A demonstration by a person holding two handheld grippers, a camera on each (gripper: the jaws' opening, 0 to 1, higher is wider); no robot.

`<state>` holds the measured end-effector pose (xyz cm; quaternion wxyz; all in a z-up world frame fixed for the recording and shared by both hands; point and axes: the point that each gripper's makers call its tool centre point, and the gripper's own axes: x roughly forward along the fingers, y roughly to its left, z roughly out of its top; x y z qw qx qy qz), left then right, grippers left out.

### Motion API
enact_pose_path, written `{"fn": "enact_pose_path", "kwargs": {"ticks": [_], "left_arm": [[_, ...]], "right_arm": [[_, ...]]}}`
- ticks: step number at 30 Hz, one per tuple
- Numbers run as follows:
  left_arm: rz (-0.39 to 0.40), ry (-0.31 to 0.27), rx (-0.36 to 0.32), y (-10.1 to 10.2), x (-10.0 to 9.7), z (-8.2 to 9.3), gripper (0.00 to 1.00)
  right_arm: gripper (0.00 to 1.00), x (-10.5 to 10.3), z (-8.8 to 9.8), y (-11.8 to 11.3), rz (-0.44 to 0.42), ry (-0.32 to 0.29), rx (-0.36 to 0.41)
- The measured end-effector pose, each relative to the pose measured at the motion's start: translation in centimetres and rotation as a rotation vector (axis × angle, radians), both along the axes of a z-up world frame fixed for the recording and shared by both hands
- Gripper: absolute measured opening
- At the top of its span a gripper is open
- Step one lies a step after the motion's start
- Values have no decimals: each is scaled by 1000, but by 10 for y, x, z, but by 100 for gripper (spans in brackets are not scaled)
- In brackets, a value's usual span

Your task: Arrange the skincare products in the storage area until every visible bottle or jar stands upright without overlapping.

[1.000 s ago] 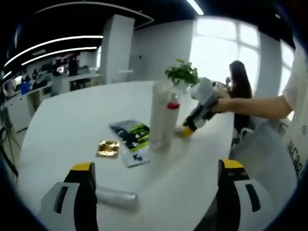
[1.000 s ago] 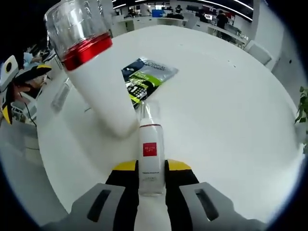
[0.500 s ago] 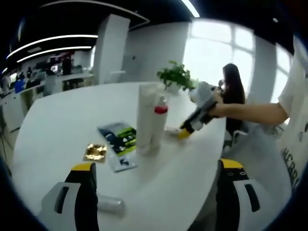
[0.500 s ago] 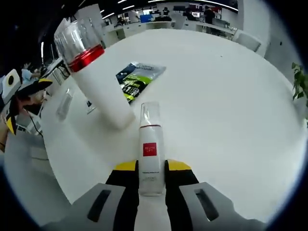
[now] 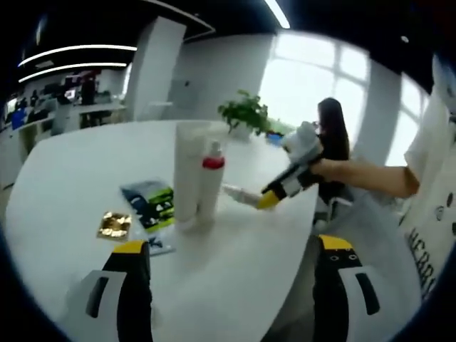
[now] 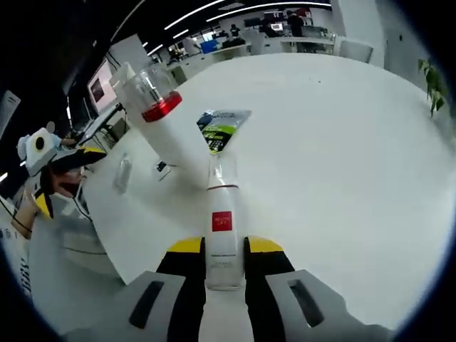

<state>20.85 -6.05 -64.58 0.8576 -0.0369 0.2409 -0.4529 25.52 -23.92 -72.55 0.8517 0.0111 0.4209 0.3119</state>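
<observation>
The white tabletop (image 5: pixel 64 164) is seen carrying the products, and it is seen again in the right gripper view (image 6: pixel 342 142). Near its middle a tall white bottle (image 5: pixel 187 171) stands upright, with a red-collared bottle (image 5: pixel 210 179) upright and touching it on the right; the red-collared bottle (image 6: pixel 167 132) is also seen close ahead of the right claw. A flat green-and-dark sachet (image 5: pixel 151 206) lies just left of the two bottles, also visible beyond them in the right gripper view (image 6: pixel 221 128). A small gold packet (image 5: pixel 114 224) lies further left, apart from the sachet.

The right claw (image 6: pixel 225 249) is closed on a slim bottle (image 6: pixel 224 221) with a red label, which is held lengthwise between the jaws, cap pointing forward. From the left gripper view, the same claw (image 5: pixel 274 196) is seen holding the slim bottle (image 5: pixel 239 194) tilted, just right of the red-collared bottle.

The left claw (image 5: pixel 231 292) is spread wide, holding nothing, well short of the bottles.
</observation>
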Motion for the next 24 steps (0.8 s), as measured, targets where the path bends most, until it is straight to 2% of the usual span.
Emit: {"fn": "enact_pose_path", "kwargs": {"ticks": [5,7,11,13,14,16,20,24], "left_arm": [[-12,3,-20,-8,-3,4,81],[-12,28,-82,-15,-5,10,79],[-12,34,-123,-21,-5,16,78],[-7,47,-225,-28,-5,29,78],[6,80,-286,-30,-4,34,77],[20,78,-330,-30,0,39,75],[35,65,-324,-32,5,39,69],[46,103,-345,-37,7,36,69]], "right_arm": [[19,-12,22,16,17,-43,73],[19,-15,28,21,28,-50,93],[19,-28,47,39,60,-91,132],[19,-33,54,48,79,-101,148],[19,-35,56,52,89,-105,150],[19,-40,61,63,115,-115,159],[19,-46,67,77,144,-124,182],[19,-51,76,93,178,-142,198]]}}
